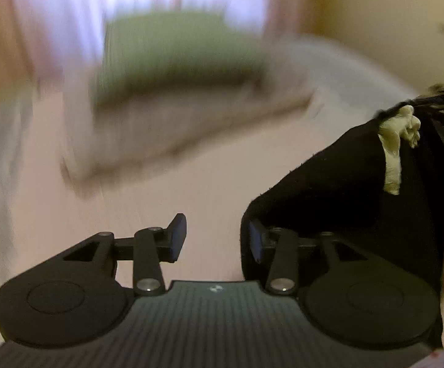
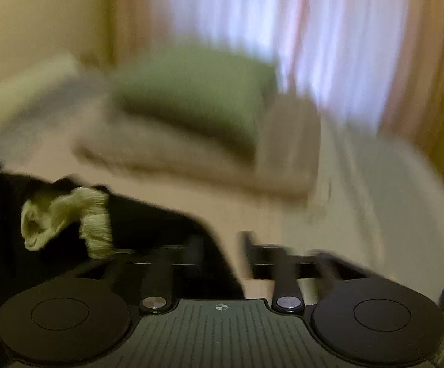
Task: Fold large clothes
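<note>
A black garment (image 1: 338, 184) with a cream knotted cord (image 1: 395, 147) hangs at the right of the left wrist view, and its edge drapes against the right finger (image 1: 255, 240). My left gripper (image 1: 217, 239) is open with only pink sheet showing between its fingers. In the blurred right wrist view the same black garment (image 2: 148, 224) and cream cord (image 2: 65, 217) lie at the left, over the left finger. My right gripper (image 2: 222, 254) is open, and nothing shows in its gap.
A pink bed sheet (image 1: 130, 208) lies under both grippers. A green pillow (image 1: 179, 52) rests on a folded beige blanket (image 1: 166, 132) farther back. Bright curtains (image 2: 283, 24) and a yellow wall (image 1: 390, 15) close the far side.
</note>
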A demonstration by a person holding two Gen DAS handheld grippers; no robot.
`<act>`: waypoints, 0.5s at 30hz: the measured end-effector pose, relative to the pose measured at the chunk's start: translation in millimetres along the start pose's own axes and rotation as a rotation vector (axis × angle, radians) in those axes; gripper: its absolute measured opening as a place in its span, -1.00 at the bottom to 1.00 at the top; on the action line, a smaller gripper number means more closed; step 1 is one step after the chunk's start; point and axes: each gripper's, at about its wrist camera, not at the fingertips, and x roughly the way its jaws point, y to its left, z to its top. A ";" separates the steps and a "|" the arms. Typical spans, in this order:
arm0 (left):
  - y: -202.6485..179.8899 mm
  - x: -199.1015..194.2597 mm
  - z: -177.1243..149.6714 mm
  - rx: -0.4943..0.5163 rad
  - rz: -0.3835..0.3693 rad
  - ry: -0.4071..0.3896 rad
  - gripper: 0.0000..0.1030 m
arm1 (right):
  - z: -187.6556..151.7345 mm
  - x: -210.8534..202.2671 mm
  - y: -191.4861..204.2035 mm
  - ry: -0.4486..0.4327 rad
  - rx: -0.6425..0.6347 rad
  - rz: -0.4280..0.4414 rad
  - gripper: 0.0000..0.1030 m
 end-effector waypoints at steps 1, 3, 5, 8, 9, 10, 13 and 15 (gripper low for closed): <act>6.7 28.7 -13.7 -0.057 0.033 0.053 -0.37 | -7.5 26.3 -8.9 0.021 0.038 -0.004 -0.14; 15.3 46.0 -46.2 -0.142 0.087 0.083 -0.42 | -31.1 46.5 -20.5 0.029 0.115 0.034 -0.14; 16.5 42.8 -72.5 -0.205 0.095 0.116 -0.42 | -45.9 52.8 -30.6 0.062 0.151 0.059 -0.14; 13.9 21.8 -104.8 -0.258 0.111 0.169 -0.38 | -82.4 42.1 -37.0 0.126 0.202 0.081 -0.14; 12.5 13.2 -113.1 -0.268 0.113 0.182 -0.32 | -95.7 30.9 -31.7 0.145 0.226 0.085 -0.14; 9.3 5.5 -123.7 -0.278 0.119 0.197 -0.30 | -111.1 19.9 -25.3 0.161 0.248 0.091 -0.14; -6.3 -17.3 -166.3 -0.297 0.100 0.251 -0.23 | -147.0 -10.5 -15.2 0.200 0.277 0.086 -0.14; -22.7 -27.2 -192.9 -0.297 0.075 0.295 -0.22 | -170.5 -33.4 -6.2 0.237 0.312 0.069 -0.14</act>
